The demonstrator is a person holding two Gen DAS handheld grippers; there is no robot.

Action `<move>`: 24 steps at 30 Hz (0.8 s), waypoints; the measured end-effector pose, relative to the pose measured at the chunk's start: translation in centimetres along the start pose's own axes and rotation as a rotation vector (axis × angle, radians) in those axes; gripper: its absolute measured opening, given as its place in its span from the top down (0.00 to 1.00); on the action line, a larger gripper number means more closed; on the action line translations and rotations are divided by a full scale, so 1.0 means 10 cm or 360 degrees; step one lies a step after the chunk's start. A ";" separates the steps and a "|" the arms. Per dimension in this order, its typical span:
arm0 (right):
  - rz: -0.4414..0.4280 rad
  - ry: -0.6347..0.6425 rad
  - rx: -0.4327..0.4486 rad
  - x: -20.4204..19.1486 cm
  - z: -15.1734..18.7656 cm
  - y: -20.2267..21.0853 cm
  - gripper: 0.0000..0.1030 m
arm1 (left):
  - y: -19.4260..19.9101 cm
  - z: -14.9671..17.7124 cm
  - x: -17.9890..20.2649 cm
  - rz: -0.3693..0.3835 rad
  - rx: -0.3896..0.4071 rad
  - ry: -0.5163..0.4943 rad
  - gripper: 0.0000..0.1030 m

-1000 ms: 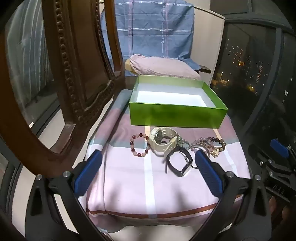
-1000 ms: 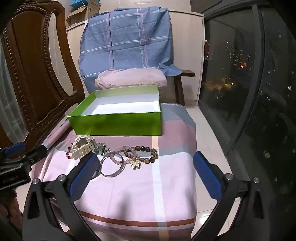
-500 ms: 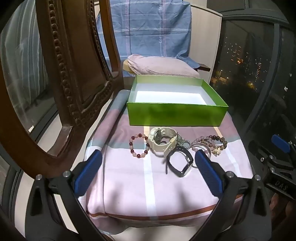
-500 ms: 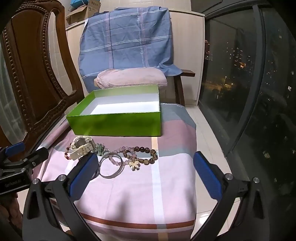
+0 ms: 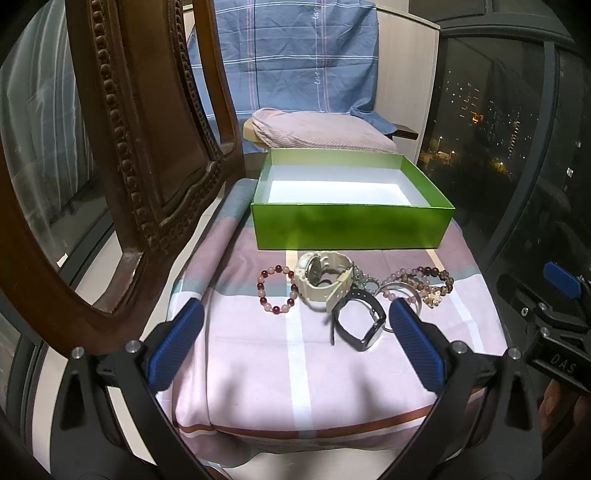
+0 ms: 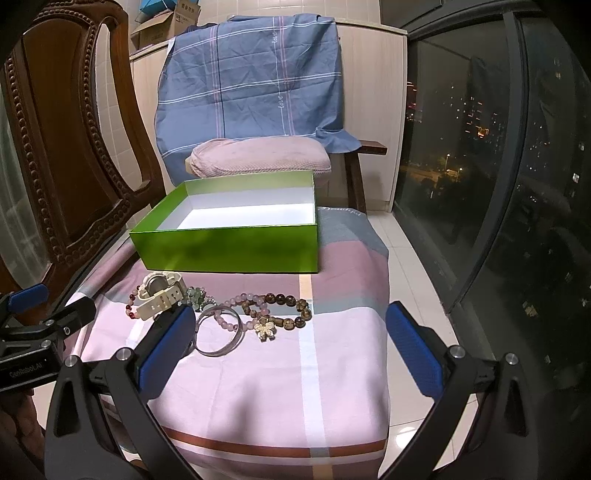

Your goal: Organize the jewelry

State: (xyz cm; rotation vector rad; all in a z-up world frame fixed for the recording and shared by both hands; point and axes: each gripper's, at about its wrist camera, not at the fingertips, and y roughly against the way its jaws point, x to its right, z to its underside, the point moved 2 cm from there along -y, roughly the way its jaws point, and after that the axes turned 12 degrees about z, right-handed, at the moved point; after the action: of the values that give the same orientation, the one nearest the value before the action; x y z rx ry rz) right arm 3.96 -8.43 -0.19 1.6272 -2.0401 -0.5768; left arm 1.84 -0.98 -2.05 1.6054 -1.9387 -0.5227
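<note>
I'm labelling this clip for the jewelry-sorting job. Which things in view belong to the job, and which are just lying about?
Belongs to the job:
- green box, open
- red-and-pink bead bracelet
- cream watch
- black watch
- clear bangle
- brown bead bracelet with flower charm

Just lying about:
- carved wooden chair
- blue plaid cloth
- pink cushion
- cardboard boxes

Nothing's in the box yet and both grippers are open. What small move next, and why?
Probably lower the left gripper onto the pink bead bracelet: it lies apart from the tangled pile, nearest that gripper, and the green box stands empty behind.
</note>
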 end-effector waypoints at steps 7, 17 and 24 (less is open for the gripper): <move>-0.0002 -0.0003 0.0003 0.00 0.00 0.00 0.03 | 0.00 0.00 0.00 -0.0002 0.0000 -0.0001 0.04; -0.0001 -0.0003 0.0012 0.01 0.00 0.02 0.03 | -0.01 0.02 -0.01 0.0004 -0.0006 0.0003 0.04; -0.0002 -0.0001 0.0012 0.01 0.00 0.03 0.03 | -0.02 0.03 -0.02 0.0003 -0.0010 0.0001 0.04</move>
State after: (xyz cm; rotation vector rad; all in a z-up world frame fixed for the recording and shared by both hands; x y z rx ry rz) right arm 3.73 -8.46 -0.03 1.6328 -2.0441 -0.5708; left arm 1.88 -0.81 -2.44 1.5993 -1.9359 -0.5269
